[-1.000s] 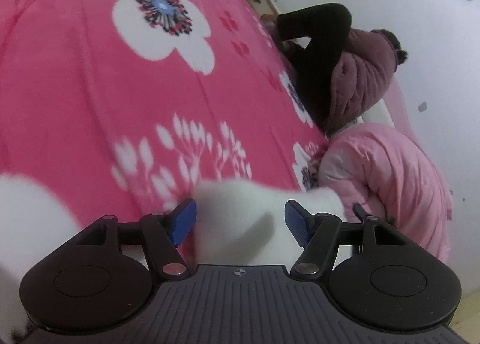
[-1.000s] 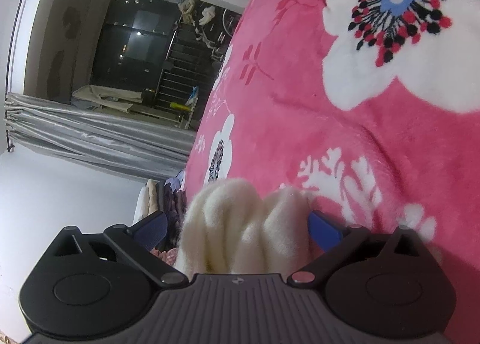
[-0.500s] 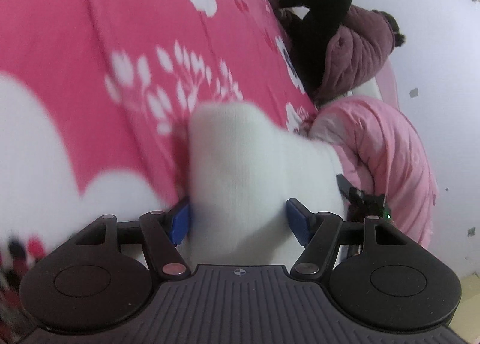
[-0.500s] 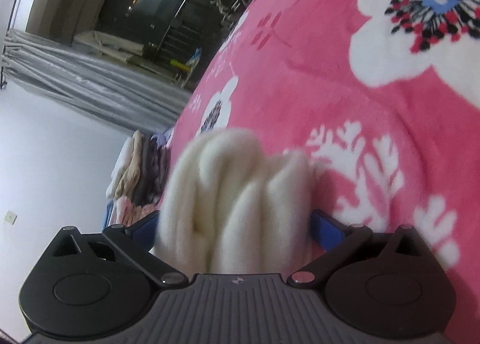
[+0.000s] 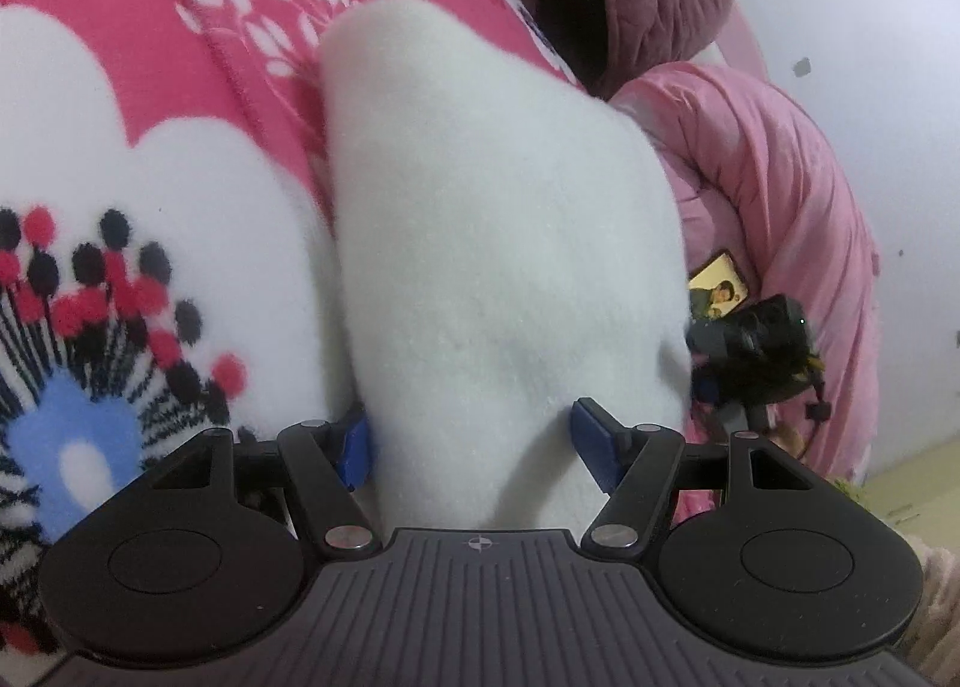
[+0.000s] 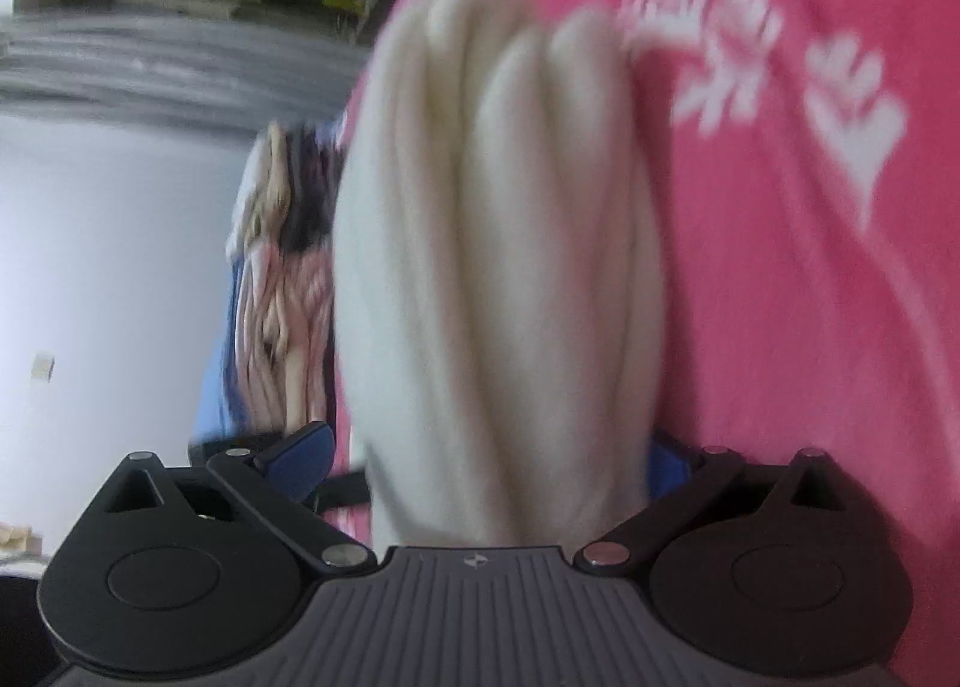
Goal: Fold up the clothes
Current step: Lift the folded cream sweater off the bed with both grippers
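Garment (image 5: 492,243), white and fluffy, is bunched between both grippers: left gripper (image 5: 471,444) clamps one part, right gripper (image 6: 489,462) another, above the pink blanket (image 5: 198,57).

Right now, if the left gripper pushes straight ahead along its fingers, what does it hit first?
The left gripper already holds the white garment bunched between its pads; beyond it lies the pink floral blanket, probably first contact, though depth is unclear.
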Motion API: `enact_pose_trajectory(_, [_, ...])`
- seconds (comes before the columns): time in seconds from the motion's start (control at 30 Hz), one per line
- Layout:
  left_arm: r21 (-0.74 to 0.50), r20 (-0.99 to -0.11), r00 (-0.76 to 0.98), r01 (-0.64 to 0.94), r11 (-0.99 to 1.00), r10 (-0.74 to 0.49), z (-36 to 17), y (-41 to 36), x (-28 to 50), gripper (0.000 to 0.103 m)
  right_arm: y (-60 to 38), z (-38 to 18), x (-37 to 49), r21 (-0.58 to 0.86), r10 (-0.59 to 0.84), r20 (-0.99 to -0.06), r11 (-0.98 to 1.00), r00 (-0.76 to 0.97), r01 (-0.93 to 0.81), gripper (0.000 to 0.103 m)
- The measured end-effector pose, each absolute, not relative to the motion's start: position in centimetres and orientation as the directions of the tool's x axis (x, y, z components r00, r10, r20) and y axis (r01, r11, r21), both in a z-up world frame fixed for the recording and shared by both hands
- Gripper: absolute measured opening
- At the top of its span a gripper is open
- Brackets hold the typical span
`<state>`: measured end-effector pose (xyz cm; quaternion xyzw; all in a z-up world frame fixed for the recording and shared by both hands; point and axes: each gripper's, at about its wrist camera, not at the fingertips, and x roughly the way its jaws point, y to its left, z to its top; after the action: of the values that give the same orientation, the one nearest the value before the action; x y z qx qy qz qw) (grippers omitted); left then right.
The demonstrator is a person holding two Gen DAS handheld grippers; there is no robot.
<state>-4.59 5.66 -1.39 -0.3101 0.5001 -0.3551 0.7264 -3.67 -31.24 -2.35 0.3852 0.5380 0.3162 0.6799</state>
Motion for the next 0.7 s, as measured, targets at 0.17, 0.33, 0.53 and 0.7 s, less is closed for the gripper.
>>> enact_pose_trajectory(0.17, [-0.805,-0.511,0.242,0.201,0.558,-0.825,-1.9,5.6,-4.4,0.066,-31.0,-2.8,-3.1,0.870,0.840,-0.480,0.494,0.252,0.009,0.103])
enact_pose_trajectory(0.33, [-0.797,-0.520,0.260,0.195,0.572,-0.814,-1.3,5.3,-4.4,0.061,-30.5,-2.5,-3.3,0.855,0.805,-0.496,0.517,0.326,0.025,0.096])
enact_pose_trajectory(0.53, [-0.775,-0.494,0.290,0.281,0.566,-0.820,2.1,6.2,-4.8,0.048,-28.3,-0.1,-4.9,0.851,0.785,-0.486,0.525,0.384,0.001,0.079])
enact_pose_trajectory(0.7, [-0.762,-0.510,0.330,0.255,0.595,-0.795,2.9,8.2,-3.1,0.051,-25.8,0.3,-5.5,0.838,0.794,-0.488,0.543,0.363,-0.061,0.079])
